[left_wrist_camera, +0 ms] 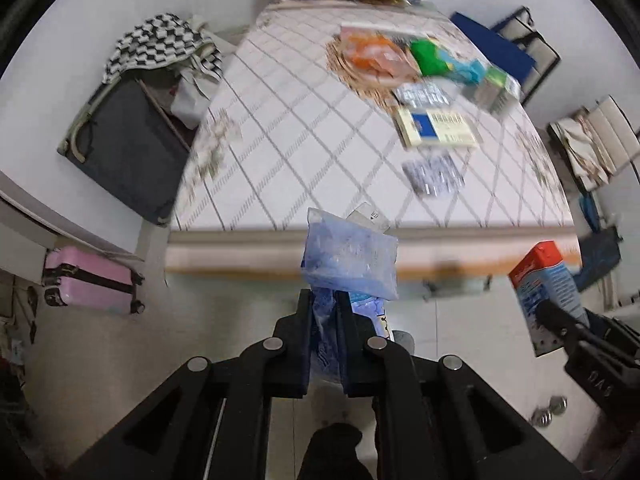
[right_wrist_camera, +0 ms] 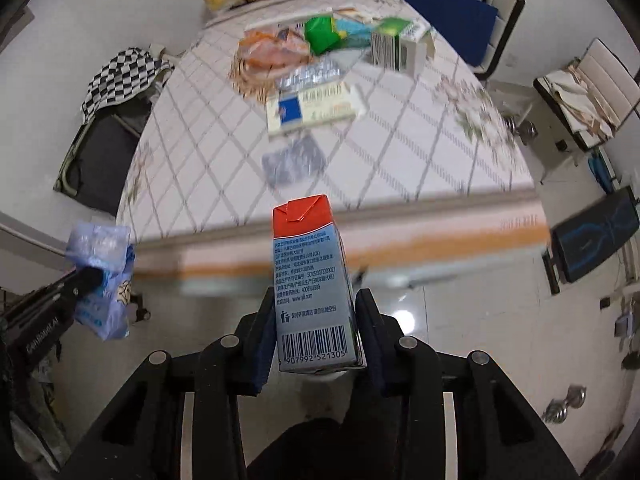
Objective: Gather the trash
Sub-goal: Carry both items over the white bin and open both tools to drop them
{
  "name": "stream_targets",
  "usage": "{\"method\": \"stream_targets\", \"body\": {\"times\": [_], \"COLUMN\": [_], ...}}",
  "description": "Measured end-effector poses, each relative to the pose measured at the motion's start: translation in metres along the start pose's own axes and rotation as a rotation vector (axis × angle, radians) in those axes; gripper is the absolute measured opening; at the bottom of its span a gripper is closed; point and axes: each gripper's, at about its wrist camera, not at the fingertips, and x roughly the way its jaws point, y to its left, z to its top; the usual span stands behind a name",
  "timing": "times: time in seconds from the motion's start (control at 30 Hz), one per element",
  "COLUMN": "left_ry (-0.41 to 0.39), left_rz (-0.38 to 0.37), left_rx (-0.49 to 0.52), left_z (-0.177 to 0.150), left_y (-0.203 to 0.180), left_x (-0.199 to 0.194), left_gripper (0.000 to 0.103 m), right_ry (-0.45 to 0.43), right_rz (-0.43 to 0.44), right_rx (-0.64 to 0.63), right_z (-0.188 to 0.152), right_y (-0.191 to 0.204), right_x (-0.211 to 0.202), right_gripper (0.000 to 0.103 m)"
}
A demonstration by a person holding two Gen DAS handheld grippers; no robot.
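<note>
My left gripper (left_wrist_camera: 325, 300) is shut on a crumpled blue plastic wrapper (left_wrist_camera: 350, 256), held in the air in front of the table's near edge. It also shows in the right wrist view (right_wrist_camera: 102, 276) at the left. My right gripper (right_wrist_camera: 314, 304) is shut on a milk carton (right_wrist_camera: 310, 276) with a red top and a barcode, held upright off the table. The carton also shows in the left wrist view (left_wrist_camera: 546, 288) at the right. Both grippers are over the floor, short of the table.
The table (left_wrist_camera: 296, 152) has a diamond-pattern cloth and carries a yellow-blue box (left_wrist_camera: 438, 128), blister packs (left_wrist_camera: 434, 178), an orange bag (left_wrist_camera: 372, 54), green packets (left_wrist_camera: 430, 56) and a small carton (right_wrist_camera: 396, 46). Chairs (right_wrist_camera: 580, 100) stand right, a pink suitcase (left_wrist_camera: 92, 280) left.
</note>
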Motion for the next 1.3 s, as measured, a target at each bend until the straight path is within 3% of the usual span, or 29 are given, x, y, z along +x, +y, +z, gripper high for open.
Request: {"method": "stream_targets", "body": {"times": [0.13, 0.3, 0.5, 0.73, 0.77, 0.83, 0.9, 0.93, 1.0, 1.07, 1.1, 1.17, 1.3], "left_ry": [0.069, 0.192, 0.321, 0.365, 0.375, 0.395, 0.401, 0.398, 0.400, 0.396, 0.389, 0.361, 0.330], "left_rz": [-0.038, -0.116, -0.187, -0.242, -0.243, -0.253, -0.254, -0.245, -0.208, -0.154, -0.136, -0.085, -0.012], "left_rx": [0.031, 0.005, -0.051, -0.096, -0.105, -0.121, -0.152, -0.163, -0.161, -0.140, -0.130, -0.093, -0.047], "left_z": [-0.033, -0.069, -0.107, -0.142, -0.146, -0.151, -0.159, -0.162, -0.169, -0.172, -0.172, -0.174, -0.172], "left_y": [-0.004, -0.009, -0.014, -0.013, -0.013, -0.010, -0.006, -0.004, -0.004, -0.005, -0.003, -0.005, -0.006], "left_x": [0.027, 0.106, 0.236, 0.356, 0.369, 0.385, 0.398, 0.398, 0.396, 0.386, 0.382, 0.365, 0.334], "left_gripper": [0.008, 0.008, 0.008, 0.011, 0.014, 0.033, 0.079, 0.084, 0.088, 0.098, 0.098, 0.098, 0.098], "right_ry": [0.071, 0.173, 0.327, 0.435, 0.444, 0.444, 0.450, 0.453, 0.453, 0.442, 0.435, 0.416, 0.374], "right_rz": [-0.005, 0.009, 0.054, 0.129, 0.142, 0.162, 0.191, 0.197, 0.182, 0.127, 0.103, 0.051, -0.060], "right_rx": [0.029, 0.078, 0.108, 0.112, 0.108, 0.102, 0.107, 0.111, 0.115, 0.098, 0.084, 0.050, -0.019], "right_z": [-0.050, -0.093, -0.150, -0.194, -0.198, -0.208, -0.212, -0.214, -0.214, -0.217, -0.217, -0.214, -0.205], "right_y": [-0.005, -0.026, -0.051, -0.068, -0.070, -0.073, -0.077, -0.079, -0.081, -0.079, -0.079, -0.079, -0.070], "right_x": [0.022, 0.078, 0.195, 0.349, 0.367, 0.398, 0.424, 0.433, 0.444, 0.448, 0.445, 0.437, 0.411], "right_gripper": [0.040, 0.040, 0.040, 0.040, 0.040, 0.040, 0.041, 0.041, 0.063, 0.073, 0.085, 0.100, 0.101]}}
